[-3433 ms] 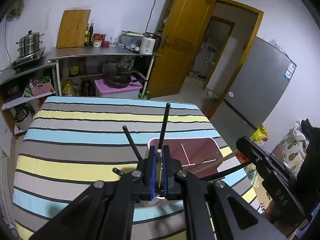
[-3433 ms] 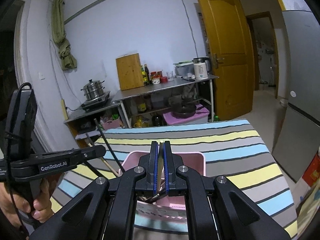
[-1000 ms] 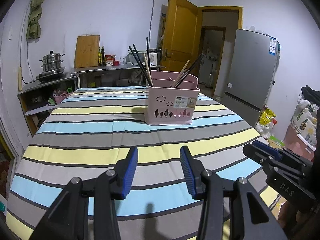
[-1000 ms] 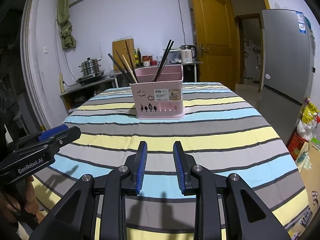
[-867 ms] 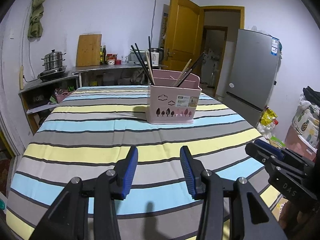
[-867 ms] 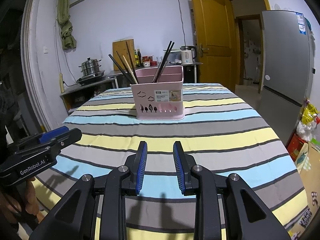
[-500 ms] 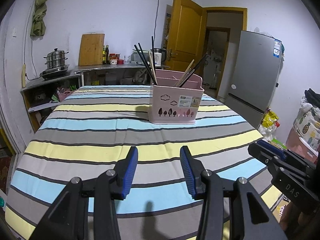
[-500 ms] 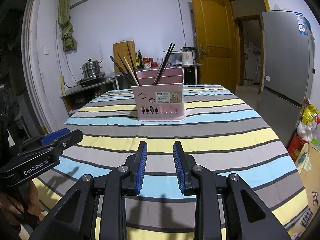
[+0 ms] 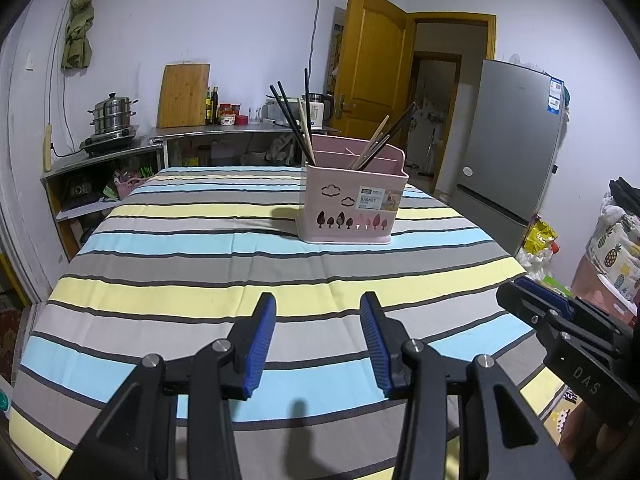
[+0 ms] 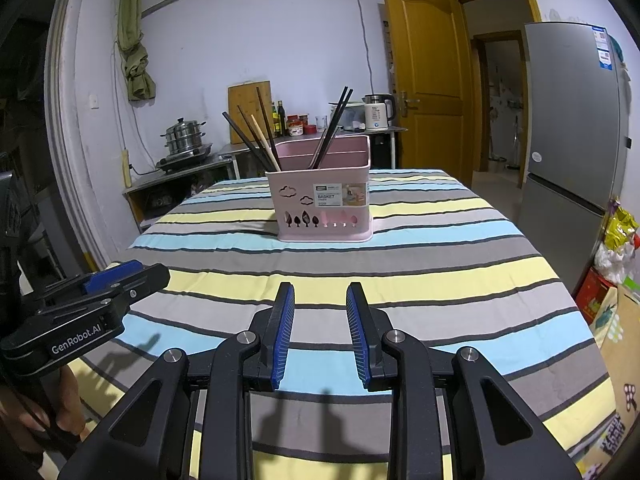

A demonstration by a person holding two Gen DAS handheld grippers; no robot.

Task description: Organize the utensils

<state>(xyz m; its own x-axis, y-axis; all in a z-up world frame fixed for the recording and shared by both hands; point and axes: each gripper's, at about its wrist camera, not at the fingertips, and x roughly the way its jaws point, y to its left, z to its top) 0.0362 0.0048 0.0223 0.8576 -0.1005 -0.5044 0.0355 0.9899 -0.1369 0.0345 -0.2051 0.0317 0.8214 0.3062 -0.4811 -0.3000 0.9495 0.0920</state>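
On the left wrist view, far centre: pink utensil basket (image 9: 354,204) stands upright on the striped tablecloth (image 9: 192,240), right of the table's middle.
Contents, left wrist view: dark chopsticks (image 9: 286,118) and one pale stick lean left out of the left compartment; a mixed bundle (image 9: 380,138) leans right out of another. No loose utensil shows on the cloth.
Left gripper (image 9: 318,338): released, blue pads spread wide, nothing between them, low over the near cloth and well apart from the basket.
Right gripper, seen from the left view (image 9: 560,332): at the near right table edge; its opening cannot be read from this side.

On the right wrist view, far centre: same basket (image 10: 323,200), label facing the camera, sticks fanned left (image 10: 256,136) and right (image 10: 334,128).
Right gripper, own view (image 10: 320,330): released, pads parted, empty.
Left gripper, seen from the right view (image 10: 104,288): near left, over the table edge.

Handling, judged: chopsticks are light, stiff and smooth; likely to pivot or slip. Take hold mid-shaft, across the pads.
Basket, judged: light plastic, easily tipped by leaning sticks.
Edges: the table drops off near, left and right.
Open room: bare cloth lies between both grippers and the basket.
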